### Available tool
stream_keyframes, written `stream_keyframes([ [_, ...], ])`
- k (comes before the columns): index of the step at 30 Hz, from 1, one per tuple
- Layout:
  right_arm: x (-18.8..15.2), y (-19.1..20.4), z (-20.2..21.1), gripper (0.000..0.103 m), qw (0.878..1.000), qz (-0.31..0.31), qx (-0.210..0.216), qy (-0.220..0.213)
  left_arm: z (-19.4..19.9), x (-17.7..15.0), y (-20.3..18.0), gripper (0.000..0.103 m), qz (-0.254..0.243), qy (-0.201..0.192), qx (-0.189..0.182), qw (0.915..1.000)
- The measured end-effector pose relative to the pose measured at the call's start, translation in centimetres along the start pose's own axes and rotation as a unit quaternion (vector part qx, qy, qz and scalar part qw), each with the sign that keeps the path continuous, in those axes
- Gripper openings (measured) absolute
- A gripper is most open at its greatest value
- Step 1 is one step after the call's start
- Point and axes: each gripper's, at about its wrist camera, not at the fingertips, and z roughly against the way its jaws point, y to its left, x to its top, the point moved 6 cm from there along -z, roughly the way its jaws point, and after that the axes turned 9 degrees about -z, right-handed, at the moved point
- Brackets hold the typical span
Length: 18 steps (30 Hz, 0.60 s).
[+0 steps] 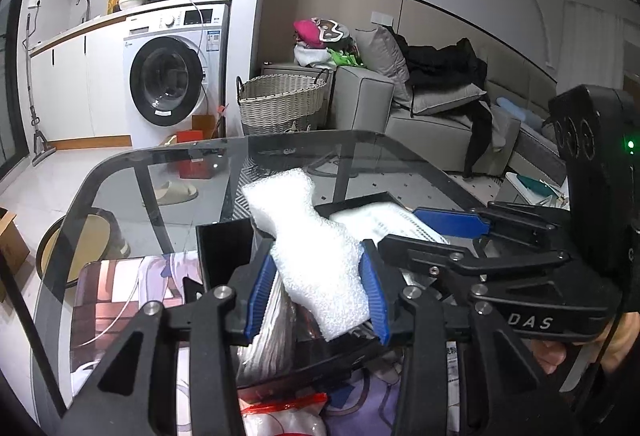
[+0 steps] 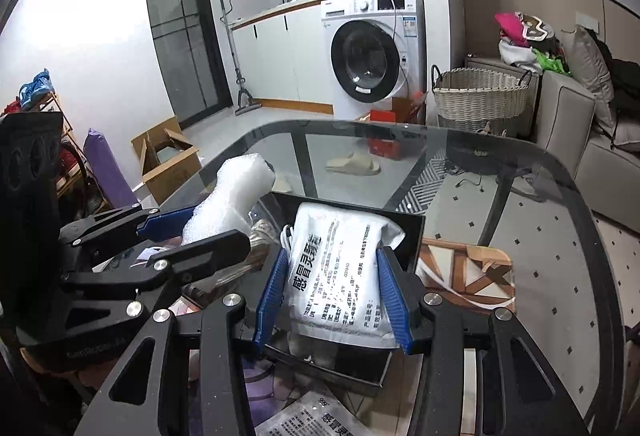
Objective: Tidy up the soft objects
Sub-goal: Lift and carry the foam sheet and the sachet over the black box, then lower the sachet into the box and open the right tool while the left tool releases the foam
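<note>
My left gripper point(image 1: 318, 290) is shut on a white foam sheet point(image 1: 308, 240) and holds it over a black box point(image 1: 222, 248) on the glass table. The foam also shows in the right wrist view point(image 2: 236, 195). My right gripper point(image 2: 334, 302) is shut on a white printed pouch point(image 2: 340, 272) and holds it over the same black box point(image 2: 408, 236). The pouch also shows in the left wrist view point(image 1: 384, 220), just right of the foam. The two grippers are side by side, close together.
A glass table point(image 1: 168, 171) carries printed mats point(image 1: 120, 288) point(image 2: 468, 268). A red-sealed bag point(image 1: 280, 416) and another printed pouch point(image 2: 320, 416) lie near the front edge. A wicker basket point(image 1: 280, 103), washing machine point(image 1: 172, 75) and sofa point(image 1: 432, 115) stand beyond.
</note>
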Motion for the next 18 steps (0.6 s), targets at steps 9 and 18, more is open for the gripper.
stream_keyframes([
  [9,-0.8,0.2,-2.9,0.046,0.999,0.021,-0.034,0.024,0.0,0.1,0.1,0.041,0.004,0.000,0.007,1.0000],
  [18,-0.3,-0.5,0.4,0.049,0.999,0.016,-0.034,-0.009,0.2,-0.1,0.2,0.041,0.000,-0.001,0.001,1.0000],
])
